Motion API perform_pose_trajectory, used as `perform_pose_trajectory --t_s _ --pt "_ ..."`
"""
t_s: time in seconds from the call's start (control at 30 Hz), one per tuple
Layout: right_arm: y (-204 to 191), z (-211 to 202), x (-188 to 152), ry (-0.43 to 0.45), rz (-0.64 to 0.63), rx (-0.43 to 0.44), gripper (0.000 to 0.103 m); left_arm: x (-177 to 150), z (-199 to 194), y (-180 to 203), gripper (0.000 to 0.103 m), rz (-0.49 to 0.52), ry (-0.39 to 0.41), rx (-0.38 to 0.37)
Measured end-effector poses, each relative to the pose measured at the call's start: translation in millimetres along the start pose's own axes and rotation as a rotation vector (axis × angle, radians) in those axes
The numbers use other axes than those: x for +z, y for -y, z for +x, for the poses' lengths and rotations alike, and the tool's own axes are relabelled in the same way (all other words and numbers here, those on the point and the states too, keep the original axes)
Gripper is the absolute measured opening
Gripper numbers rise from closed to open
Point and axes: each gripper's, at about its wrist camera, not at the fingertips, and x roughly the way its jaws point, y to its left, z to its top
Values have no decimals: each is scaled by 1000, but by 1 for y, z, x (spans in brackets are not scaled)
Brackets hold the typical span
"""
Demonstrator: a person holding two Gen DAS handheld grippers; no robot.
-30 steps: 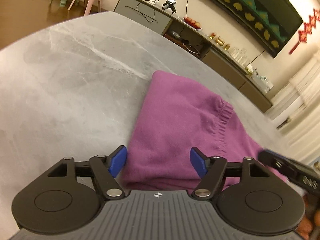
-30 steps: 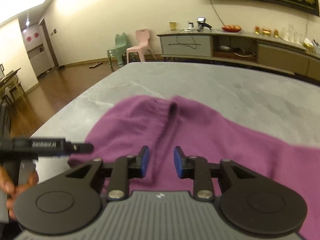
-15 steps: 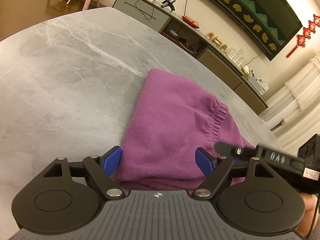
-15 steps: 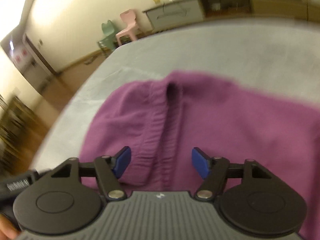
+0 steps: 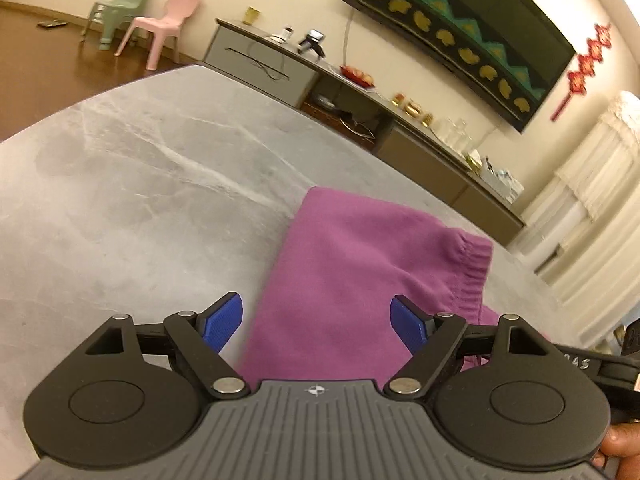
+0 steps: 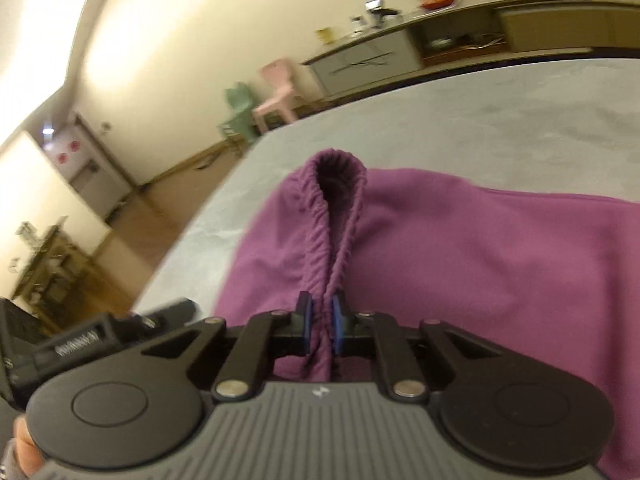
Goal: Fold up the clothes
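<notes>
A purple garment [image 5: 352, 276] with a ribbed elastic band [image 5: 472, 272] lies on the grey marble table [image 5: 140, 184]. My left gripper [image 5: 316, 320] stands open over the garment's near left corner, and its blue pads do not press the cloth. In the right wrist view the same garment [image 6: 480, 264] spreads to the right. My right gripper [image 6: 320, 320] is closing, and its blue pads pinch the gathered ribbed band [image 6: 332, 240], which stands up in a narrow loop ahead of it.
A low sideboard [image 5: 360, 92] with small items runs along the far wall. Pink [image 5: 160, 28] and green [image 5: 120, 8] chairs stand on the wooden floor beyond the table's far edge. Bare marble stretches left of the garment. A hand [image 5: 620, 444] shows at the lower right.
My right gripper opened wide, then came shut on the ribbed band, which now bunches up between its pads. My left gripper opened slightly wider and stayed over the garment's corner.
</notes>
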Motion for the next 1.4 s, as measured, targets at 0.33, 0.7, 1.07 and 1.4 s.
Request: perform_pose_trajectory --t_s 0.33,0.7,1.07,1.4 --pt "3 -5 4 -2 -71 -169 37 -12 23 16 82 100 -79 67" --pt "-24 80 43 -106 -334 -305 17 -11 22 9 82 88 -79 73" --pt "-22 20 -25 -33 -368 -129 19 -10 28 20 82 143 -93 95" --pt "58 -119 -15 114 -230 -235 49 -19 -6 88 83 349 91 -36"
